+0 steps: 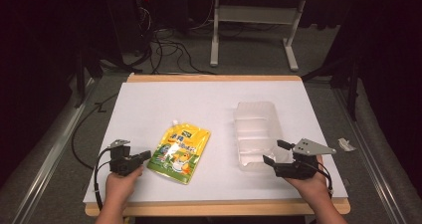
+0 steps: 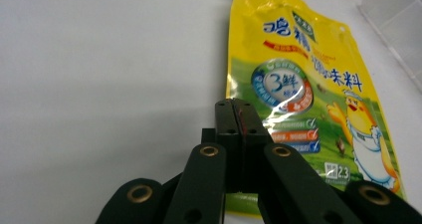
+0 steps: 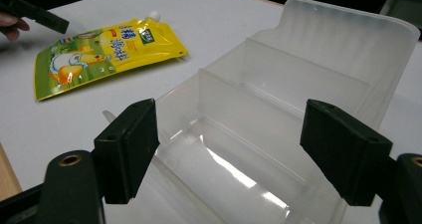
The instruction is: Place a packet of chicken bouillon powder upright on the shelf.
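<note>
A yellow spouted pouch (image 1: 180,154) lies flat on the white table top (image 1: 199,104), spout pointing away from me. My left gripper (image 1: 145,155) is shut, its tips right at the pouch's near left edge. In the left gripper view the closed jaws (image 2: 238,115) stand in front of the pouch (image 2: 308,84) with nothing seen between them. A clear plastic tray (image 1: 255,107) with dividers stands to the right. My right gripper (image 1: 276,152) is open at the tray's near end. In the right gripper view its jaws (image 3: 234,134) spread wide before the tray (image 3: 348,30).
The table has a wooden front edge (image 1: 214,207). Black cables (image 1: 164,50) and a white frame's legs (image 1: 215,35) are on the floor beyond. A scrap of white paper (image 1: 345,144) lies right of the table. The pouch (image 3: 104,55) and left gripper (image 3: 35,14) show far off.
</note>
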